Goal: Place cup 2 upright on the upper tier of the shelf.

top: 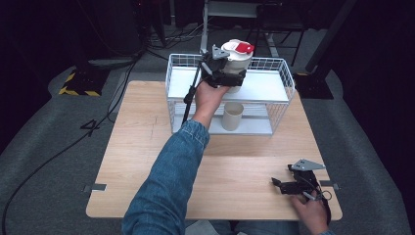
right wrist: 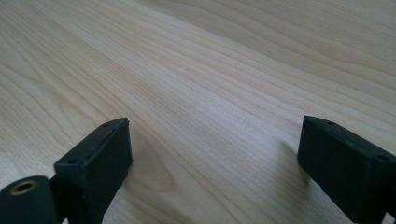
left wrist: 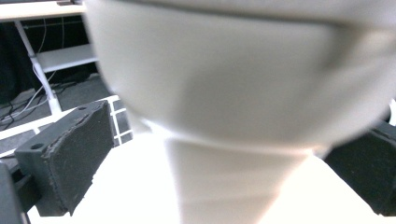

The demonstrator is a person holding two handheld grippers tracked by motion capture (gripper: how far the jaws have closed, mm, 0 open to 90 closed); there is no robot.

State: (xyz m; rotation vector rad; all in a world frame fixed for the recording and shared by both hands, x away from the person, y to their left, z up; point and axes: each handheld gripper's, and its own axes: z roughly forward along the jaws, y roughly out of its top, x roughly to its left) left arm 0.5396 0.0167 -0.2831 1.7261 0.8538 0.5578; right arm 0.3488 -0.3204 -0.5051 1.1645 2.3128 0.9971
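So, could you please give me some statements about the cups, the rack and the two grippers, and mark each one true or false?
1. The left gripper is at the white cup with a red lid on the top shelf of the wire rack. True.
2. The right gripper holds a cup. False: its jaws stand open over the bare wooden table.
3. A second cup stands on the lower shelf. True.
4. The second cup also has a red lid. False: it is open on top.
5. The rack stands at the near edge of the table. False: it stands at the far edge.
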